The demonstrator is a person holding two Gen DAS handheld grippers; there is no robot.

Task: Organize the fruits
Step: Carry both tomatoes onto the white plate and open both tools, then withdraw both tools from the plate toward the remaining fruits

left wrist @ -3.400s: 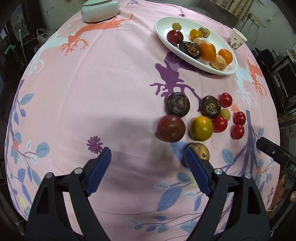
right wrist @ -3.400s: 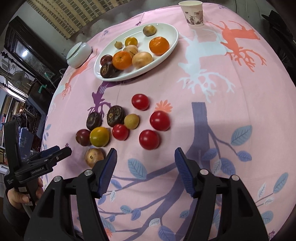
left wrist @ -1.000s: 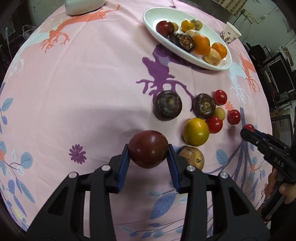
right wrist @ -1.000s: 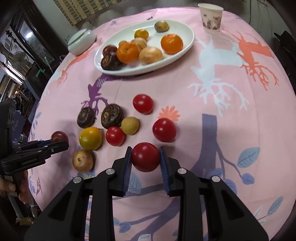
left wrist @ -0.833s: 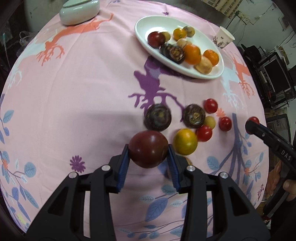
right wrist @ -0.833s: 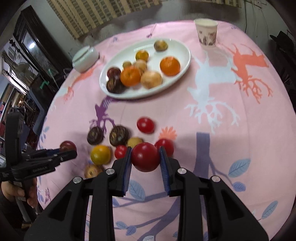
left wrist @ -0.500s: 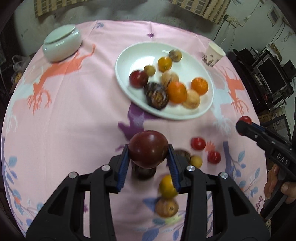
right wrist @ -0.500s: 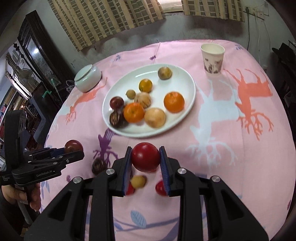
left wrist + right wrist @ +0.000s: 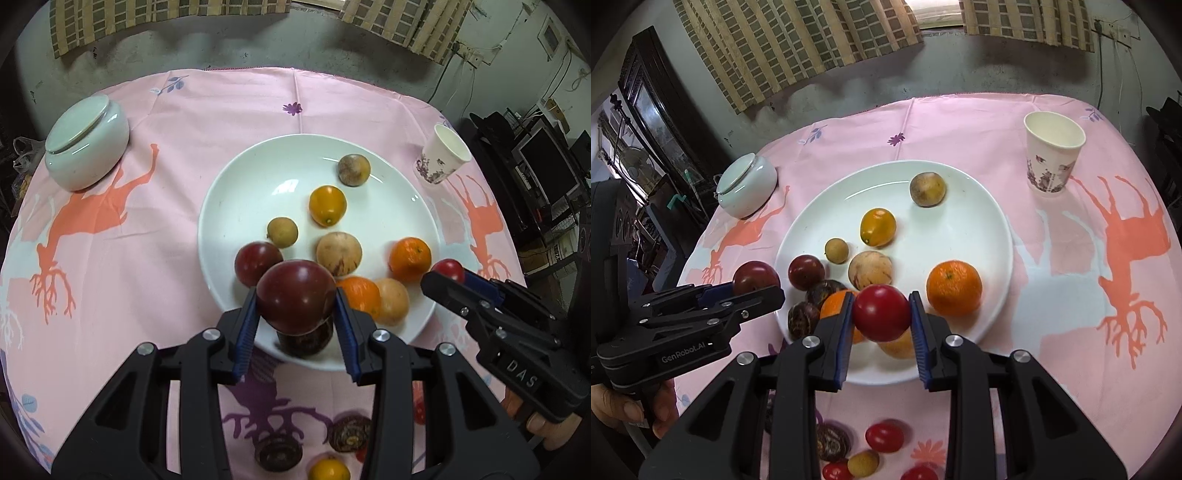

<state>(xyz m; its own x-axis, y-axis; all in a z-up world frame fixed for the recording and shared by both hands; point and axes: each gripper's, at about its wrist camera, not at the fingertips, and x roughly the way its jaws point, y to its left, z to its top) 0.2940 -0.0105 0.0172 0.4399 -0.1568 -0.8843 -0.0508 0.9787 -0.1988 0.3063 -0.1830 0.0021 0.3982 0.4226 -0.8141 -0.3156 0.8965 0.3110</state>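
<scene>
My left gripper is shut on a dark red plum and holds it above the near rim of the white plate. My right gripper is shut on a red tomato above the plate's near side. The plate holds several fruits: oranges, a yellow tomato, brown fruits, a dark plum. The left gripper shows in the right wrist view; the right gripper shows in the left wrist view.
A paper cup stands right of the plate. A lidded white bowl sits at the left. Several loose fruits lie on the pink cloth near me: red tomatoes, dark round fruits, a yellow one.
Both grippers shut on fruit from the loose group, lifted it and moved forward. They now hover over the plate's near edge, which is much closer.
</scene>
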